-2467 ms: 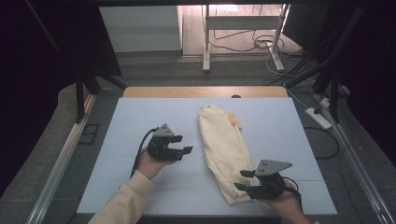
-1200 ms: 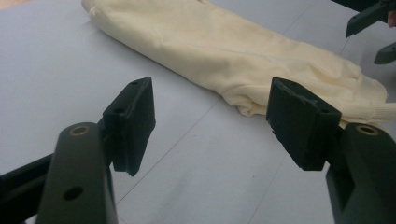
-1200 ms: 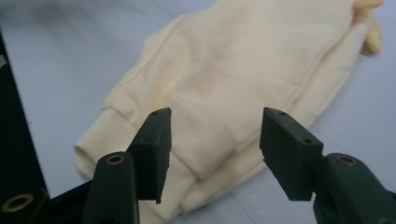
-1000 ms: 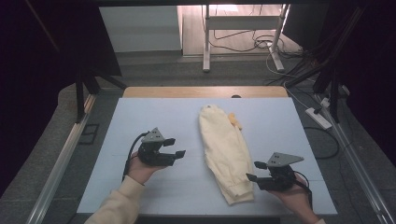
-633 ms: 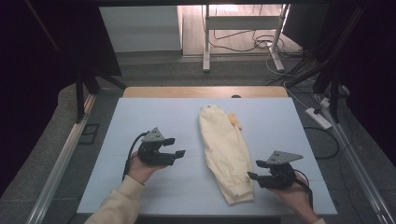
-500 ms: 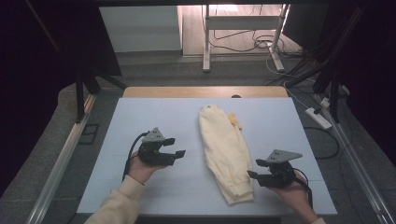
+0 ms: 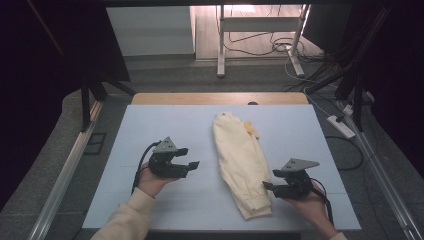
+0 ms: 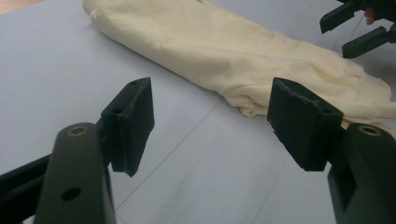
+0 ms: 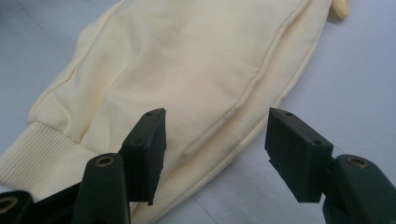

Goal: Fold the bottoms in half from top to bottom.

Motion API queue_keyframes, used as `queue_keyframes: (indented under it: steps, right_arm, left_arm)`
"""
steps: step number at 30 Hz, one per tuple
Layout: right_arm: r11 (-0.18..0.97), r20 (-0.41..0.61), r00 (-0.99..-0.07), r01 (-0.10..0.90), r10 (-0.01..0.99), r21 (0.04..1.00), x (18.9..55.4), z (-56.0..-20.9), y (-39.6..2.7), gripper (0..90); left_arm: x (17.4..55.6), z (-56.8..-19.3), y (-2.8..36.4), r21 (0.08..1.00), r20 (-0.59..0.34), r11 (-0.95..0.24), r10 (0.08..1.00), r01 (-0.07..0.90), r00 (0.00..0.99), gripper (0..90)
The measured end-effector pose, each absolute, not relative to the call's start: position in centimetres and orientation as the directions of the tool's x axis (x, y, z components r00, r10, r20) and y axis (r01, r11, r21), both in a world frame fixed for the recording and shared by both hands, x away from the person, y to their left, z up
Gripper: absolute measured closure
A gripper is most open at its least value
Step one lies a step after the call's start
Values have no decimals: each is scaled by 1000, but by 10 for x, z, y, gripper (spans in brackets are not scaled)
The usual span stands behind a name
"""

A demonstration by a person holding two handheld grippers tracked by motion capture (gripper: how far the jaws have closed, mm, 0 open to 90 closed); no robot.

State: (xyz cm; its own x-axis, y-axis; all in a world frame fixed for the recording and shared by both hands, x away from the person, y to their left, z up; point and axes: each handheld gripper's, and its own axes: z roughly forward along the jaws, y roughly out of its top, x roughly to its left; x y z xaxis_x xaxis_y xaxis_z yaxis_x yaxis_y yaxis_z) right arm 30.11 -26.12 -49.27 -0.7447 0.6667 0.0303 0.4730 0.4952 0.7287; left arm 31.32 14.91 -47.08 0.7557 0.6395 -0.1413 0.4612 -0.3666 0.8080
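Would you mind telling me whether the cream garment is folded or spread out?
Folded: the garment lies as a narrow strip, layered edges showing along its side.

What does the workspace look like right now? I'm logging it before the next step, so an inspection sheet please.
Surface: pale blue table top, wooden strip along its far edge.
Job's things: folded cream fabric garment lying lengthwise, ribbed cuff nearest the person.
Clutter: nothing seen.
Grippers: left gripper open, apart from the garment; right gripper open at the garment's near right edge, its jaws have just been opening, nothing pinched.
Cables: black cable trailing from the left gripper; floor cables beyond the table.
Surroundings: white power strip on the floor at right.
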Motion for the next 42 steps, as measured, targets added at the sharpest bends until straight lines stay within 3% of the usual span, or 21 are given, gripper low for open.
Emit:
queue_keyframes:
  steps: [14, 22, 27, 42]
  right_arm:
    - [523, 63, -715, 566, 696, 638, 309, -509, -248, 370]
    - [506, 148, -723, 600, 675, 619, 307, -513, -244, 649]
    - [495, 155, -714, 608, 683, 621, 304, -513, -240, 760]
    - [545, 191, -795, 547, 576, 635, 287, -511, -211, 835]
  left_arm:
    - [313, -471, 147, 806, -138, -373, 638, 460, 758, 320]
    - [313, -472, 147, 805, -139, -373, 638, 462, 758, 319]
    - [313, -472, 145, 802, -137, -379, 635, 461, 760, 319]
    - [314, -473, 144, 802, -139, -380, 632, 461, 762, 318]
